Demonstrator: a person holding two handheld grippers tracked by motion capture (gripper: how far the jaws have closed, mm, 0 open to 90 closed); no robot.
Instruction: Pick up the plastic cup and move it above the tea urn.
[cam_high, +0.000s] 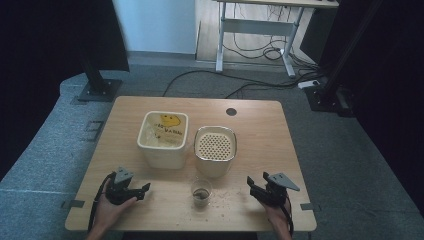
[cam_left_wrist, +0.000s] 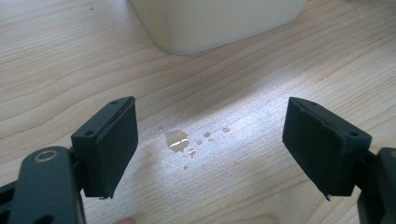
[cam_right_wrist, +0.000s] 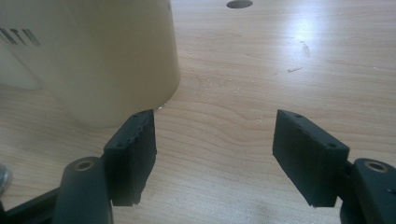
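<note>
Wooden desk (cam_high: 150, 200) carries everything. Square cream tub (cam_high: 163, 138) with a yellow smiley print sits left of centre; just beside it on the right, a cream container (cam_high: 215, 150) with a perforated strainer insert. In front of that, a small clear glass (cam_high: 201, 192) (dark bits inside), crumbs scattered to its right. Left hand-held gripper (cam_high: 145, 189) rests near the front left edge, jaws apart, nothing between them. Right hand-held gripper (cam_high: 252, 184) sits front right, jaws also apart, empty. Water drops (cam_left_wrist: 176, 140) lie on the wood by the left one.

Beyond my table's (cam_high: 150, 210) far edge: grey carpet (cam_high: 350, 150), black stands (cam_high: 97, 85), cables (cam_high: 260, 52), white-legged desk (cam_high: 260, 22), pale wall (cam_high: 155, 25).
</note>
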